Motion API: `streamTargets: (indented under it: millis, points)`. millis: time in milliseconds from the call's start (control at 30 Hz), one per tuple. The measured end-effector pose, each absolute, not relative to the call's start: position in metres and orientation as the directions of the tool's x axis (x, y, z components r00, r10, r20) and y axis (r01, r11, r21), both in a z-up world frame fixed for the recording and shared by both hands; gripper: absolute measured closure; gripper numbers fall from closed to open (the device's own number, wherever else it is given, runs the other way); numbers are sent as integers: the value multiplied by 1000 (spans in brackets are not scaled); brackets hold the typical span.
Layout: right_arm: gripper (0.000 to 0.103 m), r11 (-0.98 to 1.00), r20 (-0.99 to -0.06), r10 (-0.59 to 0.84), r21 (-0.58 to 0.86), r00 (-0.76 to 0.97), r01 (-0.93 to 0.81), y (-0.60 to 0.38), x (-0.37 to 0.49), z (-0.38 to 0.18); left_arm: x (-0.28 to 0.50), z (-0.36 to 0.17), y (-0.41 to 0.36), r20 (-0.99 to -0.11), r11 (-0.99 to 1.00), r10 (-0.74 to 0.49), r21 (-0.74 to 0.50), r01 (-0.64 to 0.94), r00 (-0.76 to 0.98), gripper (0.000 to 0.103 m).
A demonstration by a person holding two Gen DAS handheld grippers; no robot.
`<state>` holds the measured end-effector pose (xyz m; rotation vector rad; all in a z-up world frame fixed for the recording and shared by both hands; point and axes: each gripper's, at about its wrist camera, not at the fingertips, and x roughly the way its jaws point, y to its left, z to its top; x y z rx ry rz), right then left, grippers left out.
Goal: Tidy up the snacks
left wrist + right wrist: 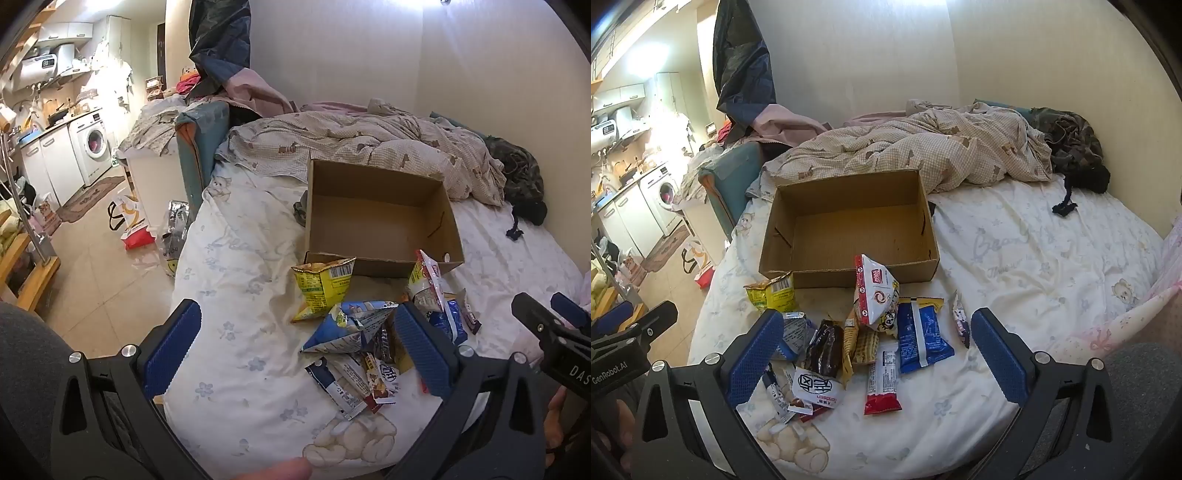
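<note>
Right wrist view: right gripper (873, 354) hangs over the snack pile (857, 332) on the bed (1034, 258), jaws wide open, nothing between them. Empty cardboard box (849, 225) sits at 12 o'clock of the pile, open side up, probably meant to receive the packets. Left gripper (295, 350) likewise spread, empty; yellow packet (321, 291) leans on the box wall.

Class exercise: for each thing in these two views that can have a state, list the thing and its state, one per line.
cardboard box: open-topped, empty, on the bed.
snack packets: heaped loose on the sheet in front of the box, none inside.
left gripper: open, holding nothing.
right gripper: open, holding nothing.
duvet: crumpled behind the box.
</note>
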<state>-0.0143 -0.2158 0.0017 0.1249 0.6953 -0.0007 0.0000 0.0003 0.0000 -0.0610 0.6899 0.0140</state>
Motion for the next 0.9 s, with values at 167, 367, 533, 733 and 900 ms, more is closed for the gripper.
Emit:
streamTargets:
  millis: [167, 367, 533, 733, 900]
  points:
    - [0, 993, -639, 41, 114, 768, 42, -216, -14, 2, 0, 0, 0, -641, 999, -4, -43, -31, 768, 0]
    - [0, 992, -638, 42, 115, 769, 42, -216, -14, 2, 0, 0, 0, -640, 999, 0, -40, -34, 768, 0]
    - [0, 992, -639, 43, 119, 768, 43, -216, -14, 1, 0, 1, 0, -640, 999, 1, -41, -35, 769, 0]
    - [0, 992, -639, 44, 119, 768, 42, -215, -14, 1, 0, 0, 0, -640, 999, 0, -41, -34, 769, 0]
    - [0, 992, -641, 47, 122, 766, 41, -215, -13, 1, 0, 0, 0, -640, 999, 0, -41, -35, 769, 0]
